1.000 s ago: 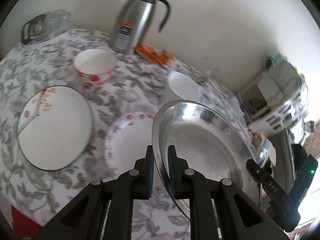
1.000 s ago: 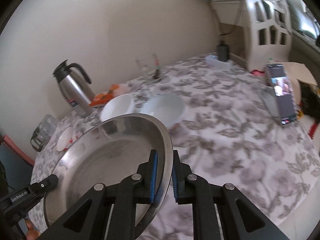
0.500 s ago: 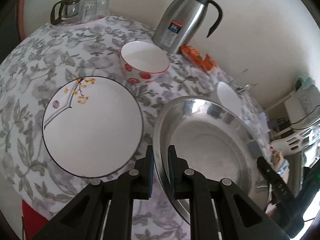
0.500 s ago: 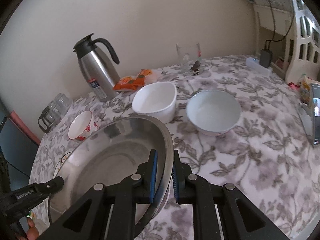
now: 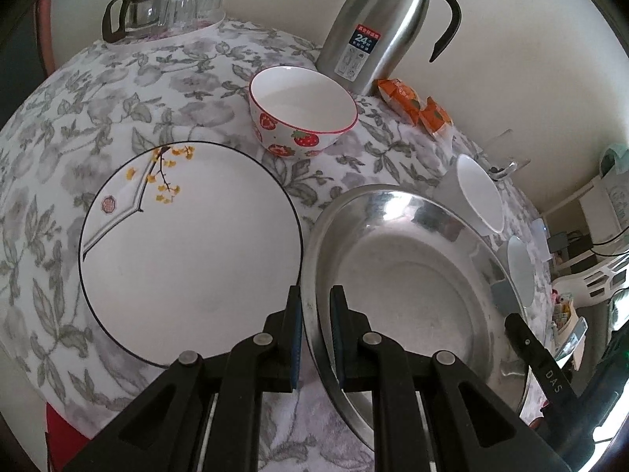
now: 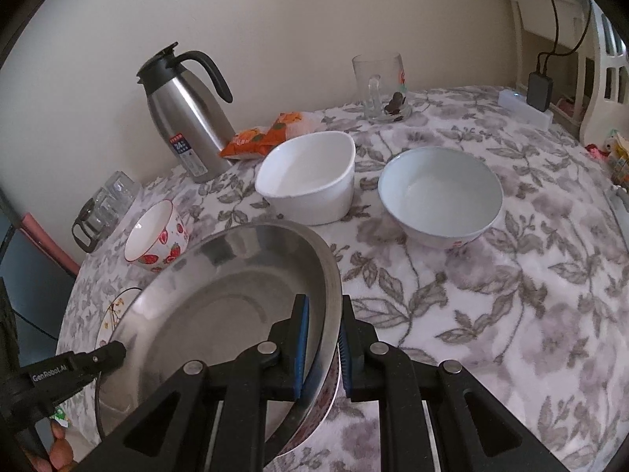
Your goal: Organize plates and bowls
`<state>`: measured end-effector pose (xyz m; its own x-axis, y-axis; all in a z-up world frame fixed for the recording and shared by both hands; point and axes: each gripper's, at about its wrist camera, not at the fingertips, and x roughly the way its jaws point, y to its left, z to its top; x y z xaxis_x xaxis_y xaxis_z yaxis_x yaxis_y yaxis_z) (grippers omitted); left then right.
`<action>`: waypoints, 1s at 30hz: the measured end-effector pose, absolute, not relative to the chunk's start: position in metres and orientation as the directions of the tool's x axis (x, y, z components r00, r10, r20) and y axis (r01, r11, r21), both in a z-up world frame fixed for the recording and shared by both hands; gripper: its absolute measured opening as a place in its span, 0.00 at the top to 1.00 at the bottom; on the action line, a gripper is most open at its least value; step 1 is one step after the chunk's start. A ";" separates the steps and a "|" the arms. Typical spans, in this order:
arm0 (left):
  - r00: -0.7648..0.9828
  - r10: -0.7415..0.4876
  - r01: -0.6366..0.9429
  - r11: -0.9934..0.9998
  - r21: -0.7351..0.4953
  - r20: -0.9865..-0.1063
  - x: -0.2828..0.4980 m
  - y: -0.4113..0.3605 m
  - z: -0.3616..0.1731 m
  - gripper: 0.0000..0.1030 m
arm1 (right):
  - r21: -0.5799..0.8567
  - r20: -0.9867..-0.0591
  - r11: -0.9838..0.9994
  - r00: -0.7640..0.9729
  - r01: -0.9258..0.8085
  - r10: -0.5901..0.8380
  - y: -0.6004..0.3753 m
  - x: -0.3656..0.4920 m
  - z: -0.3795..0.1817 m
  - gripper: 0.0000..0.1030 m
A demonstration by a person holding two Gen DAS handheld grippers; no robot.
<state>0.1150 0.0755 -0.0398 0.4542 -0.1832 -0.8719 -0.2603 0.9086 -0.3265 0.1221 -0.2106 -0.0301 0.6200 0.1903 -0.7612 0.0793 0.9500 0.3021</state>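
Both grippers grip the rim of a large steel plate [image 5: 405,287], also seen in the right wrist view [image 6: 220,306]. My left gripper [image 5: 316,338] is shut on its left rim, my right gripper [image 6: 322,350] on its right rim. Under it, a pink-patterned plate's edge [image 6: 324,409] shows. A white plate with yellow flowers [image 5: 188,244] lies left of it. A strawberry bowl [image 5: 302,118] stands behind it, also in the right wrist view [image 6: 157,236]. A white oval bowl [image 6: 310,177] and a pale blue bowl [image 6: 440,196] stand further right.
A steel thermos jug [image 5: 385,23] and orange snack packets [image 5: 412,106] stand by the wall. A glass pot with glasses [image 5: 157,4] sits at the back left, a glass mug [image 6: 379,86] at the back right. The table [image 6: 511,314] has a floral cloth.
Both grippers have carried the steel plate lower and nearer the table, over the pink-patterned plate. The views swung left, so the flowered plate and strawberry bowl appear closer.
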 end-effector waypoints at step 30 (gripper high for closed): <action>0.337 -0.197 -0.252 0.923 -0.290 -0.921 0.131 0.058 -0.073 0.87 | 0.265 -0.805 0.956 0.576 0.129 0.145 -0.223 0.129 -0.057 0.85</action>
